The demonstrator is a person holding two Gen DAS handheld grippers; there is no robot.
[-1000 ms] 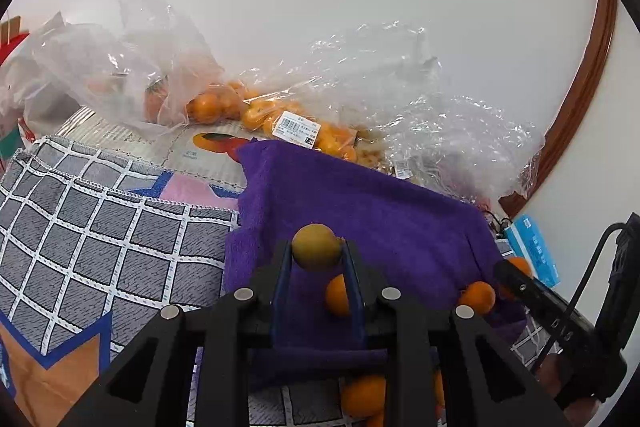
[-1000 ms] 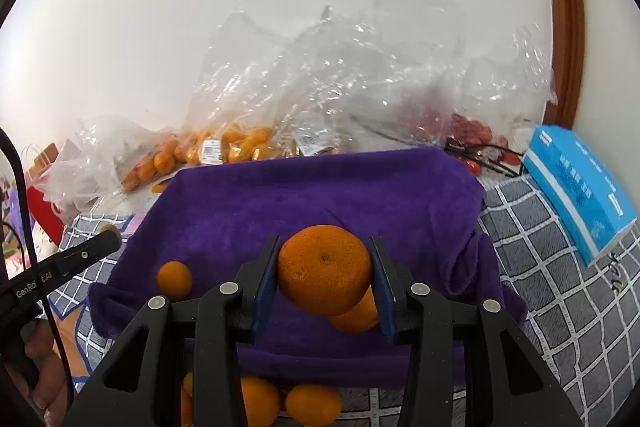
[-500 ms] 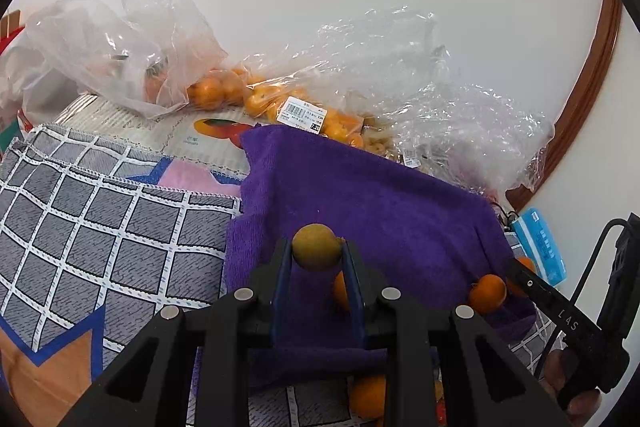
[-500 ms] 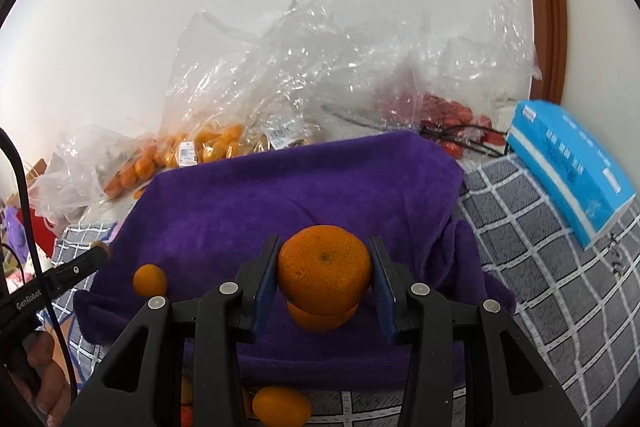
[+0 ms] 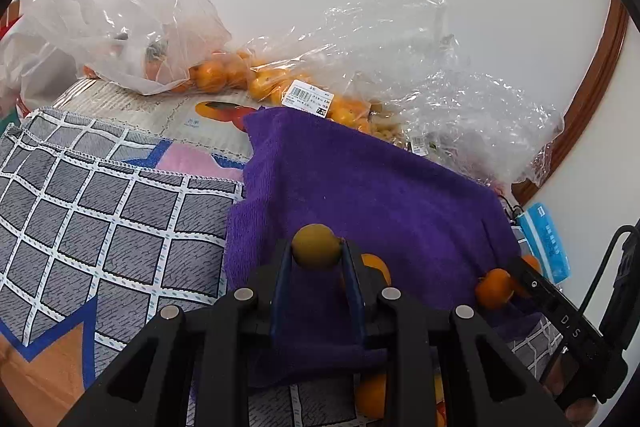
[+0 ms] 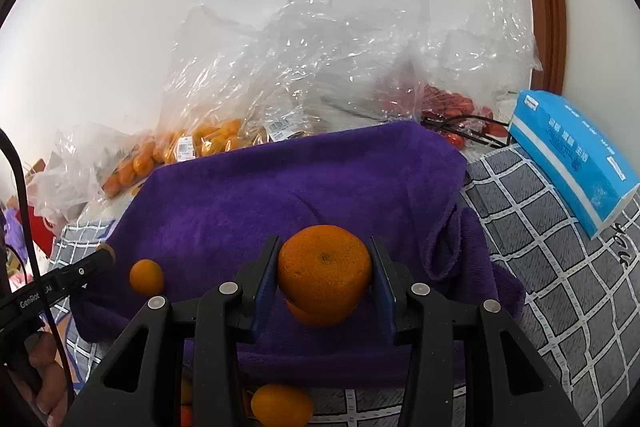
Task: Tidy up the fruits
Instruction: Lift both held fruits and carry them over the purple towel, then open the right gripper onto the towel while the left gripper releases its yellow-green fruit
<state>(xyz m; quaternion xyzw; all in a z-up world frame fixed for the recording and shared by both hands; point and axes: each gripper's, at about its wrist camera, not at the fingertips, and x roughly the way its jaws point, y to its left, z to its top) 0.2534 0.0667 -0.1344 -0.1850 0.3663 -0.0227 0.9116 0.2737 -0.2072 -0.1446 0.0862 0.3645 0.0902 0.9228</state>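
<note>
The left gripper [image 5: 316,251] pinches a small yellow fruit [image 5: 315,246] – tight. The right gripper [image 6: 324,267] squeezes a big orange [image 6: 323,269] – both over the purple towel [image 6: 300,187].

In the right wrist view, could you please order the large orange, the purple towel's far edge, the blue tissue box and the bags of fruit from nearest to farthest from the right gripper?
1. Large orange: clamped in the right gripper.
2. Purple towel, far edge: straight ahead, mid-scene.
3. Blue tissue box on the right and the bags of fruit against the wall: too close to call.

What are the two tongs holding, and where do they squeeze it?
The left tongs pinch a small yellowish fruit by its sides. The right tongs grip a big orange by its sides.
</note>
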